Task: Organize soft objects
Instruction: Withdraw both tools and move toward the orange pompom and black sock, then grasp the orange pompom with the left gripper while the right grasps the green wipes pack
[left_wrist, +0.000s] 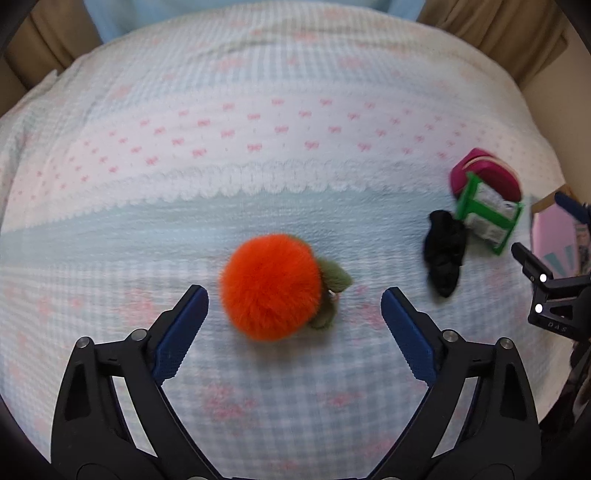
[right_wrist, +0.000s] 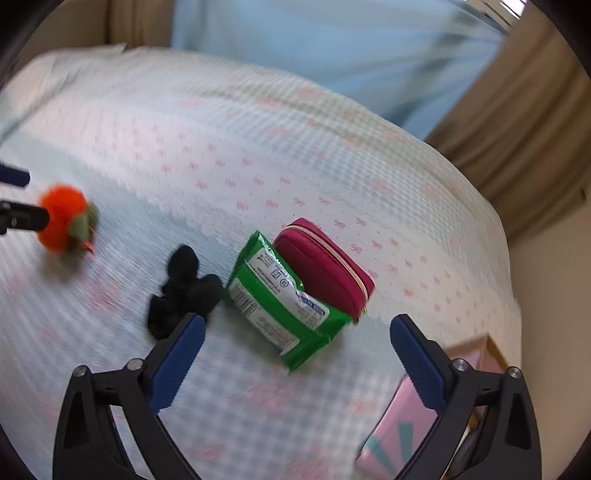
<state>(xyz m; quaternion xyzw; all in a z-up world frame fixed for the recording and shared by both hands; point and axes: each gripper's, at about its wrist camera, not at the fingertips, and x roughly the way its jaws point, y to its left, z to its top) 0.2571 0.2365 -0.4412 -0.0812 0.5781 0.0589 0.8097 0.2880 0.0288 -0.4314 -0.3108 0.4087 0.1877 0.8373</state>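
An orange fluffy pompom with green leaves (left_wrist: 269, 286) lies on the bed, just ahead of my open left gripper (left_wrist: 294, 301); it also shows in the right wrist view (right_wrist: 62, 218). My right gripper (right_wrist: 297, 328) is open and empty over a green wipes pack (right_wrist: 280, 302). The pack leans on a magenta zip pouch (right_wrist: 325, 266). A black sock (right_wrist: 181, 288) lies left of the pack, by the right gripper's left finger. In the left wrist view the sock (left_wrist: 445, 251), pack (left_wrist: 487, 212) and pouch (left_wrist: 487, 171) lie at the right.
A pale blue checked bedspread with pink bows (left_wrist: 258, 129) covers the bed. A pink box (right_wrist: 417, 417) sits off the bed's right edge. Beige curtains (right_wrist: 517, 129) hang behind. The right gripper shows at the right edge of the left wrist view (left_wrist: 546, 284).
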